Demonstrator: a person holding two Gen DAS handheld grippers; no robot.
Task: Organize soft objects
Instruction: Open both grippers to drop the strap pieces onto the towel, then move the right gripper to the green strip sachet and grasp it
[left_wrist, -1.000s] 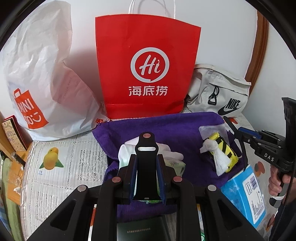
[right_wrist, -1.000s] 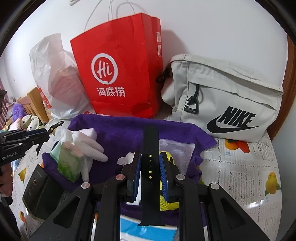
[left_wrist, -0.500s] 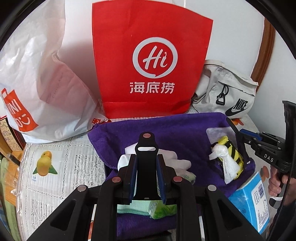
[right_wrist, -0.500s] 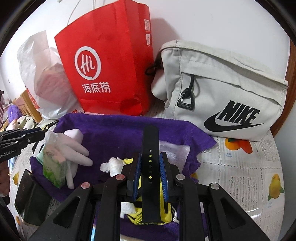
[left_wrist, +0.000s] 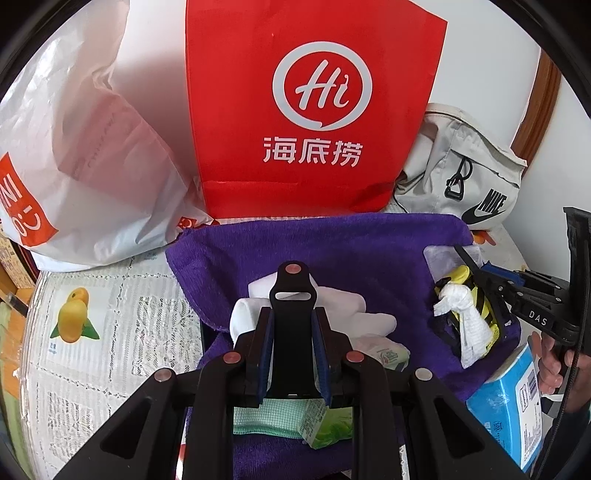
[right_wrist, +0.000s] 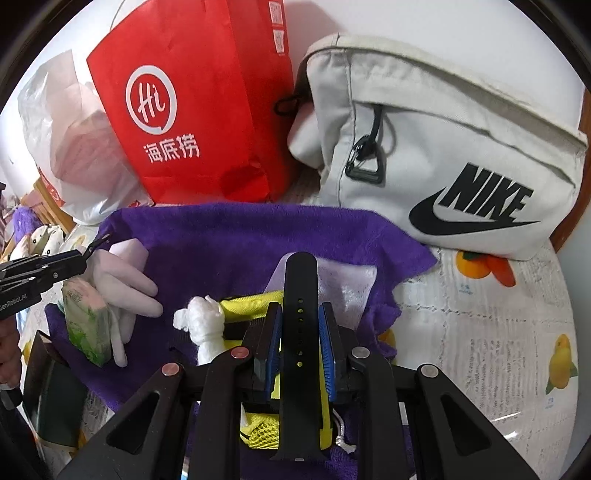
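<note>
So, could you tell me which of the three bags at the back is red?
The paper bag in the middle; the plastic bag is white and the Nike bag is off-white.

1. A table under a lace-and-fruit-print cover (left_wrist: 110, 332) carried everything.
2. A purple towel (left_wrist: 332, 251) lay at frame centre.
3. At the upper edge stood a white plastic bag (left_wrist: 85, 177), a red paper bag (left_wrist: 314, 110) and a pale Nike bag (right_wrist: 443, 147).

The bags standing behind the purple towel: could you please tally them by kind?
Red paper bag: 1
White plastic bag: 1
Beige Nike fabric bag: 1
Total: 3
</note>
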